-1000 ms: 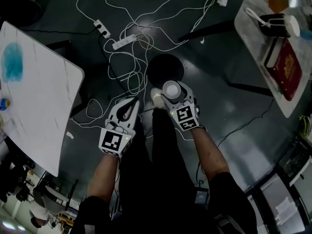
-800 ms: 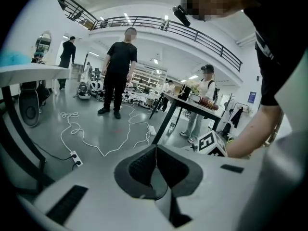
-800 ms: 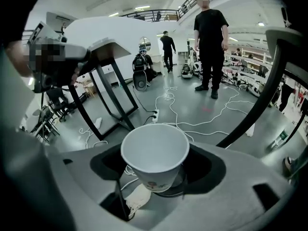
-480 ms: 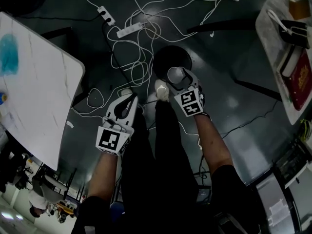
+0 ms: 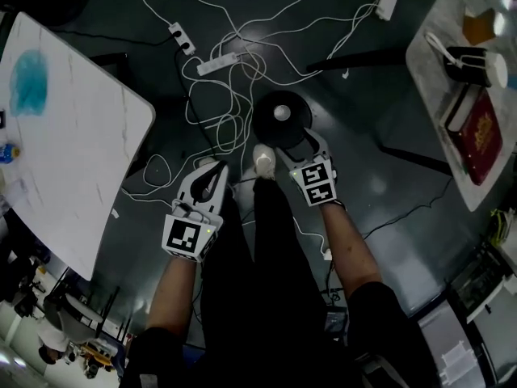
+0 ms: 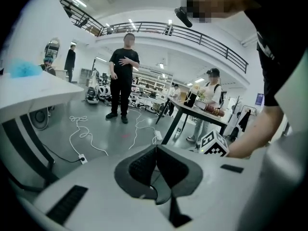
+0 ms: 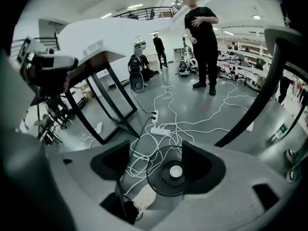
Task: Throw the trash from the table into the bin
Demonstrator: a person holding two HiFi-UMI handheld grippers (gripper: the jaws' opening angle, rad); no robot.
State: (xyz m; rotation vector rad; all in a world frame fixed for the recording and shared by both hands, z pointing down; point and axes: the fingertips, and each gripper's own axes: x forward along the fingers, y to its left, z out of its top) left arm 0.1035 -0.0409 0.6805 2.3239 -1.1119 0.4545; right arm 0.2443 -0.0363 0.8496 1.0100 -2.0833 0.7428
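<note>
The left hand-held gripper [image 5: 213,171] has its jaws pressed together on nothing. It hangs low beside the person's leg, probably idle because this step needs only one gripper. To its right, the right hand-held gripper [image 5: 306,145] holds its jaws spread directly above the black bin [image 5: 262,128]. The white cup [image 5: 281,113] lies inside the bin, just beneath those jaws, so this piece looks delivered.

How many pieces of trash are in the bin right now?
1. A white cup lies at the bottom of the black bin, by the open right gripper. That gripper covers part of the bin, so more may be hidden.
</note>
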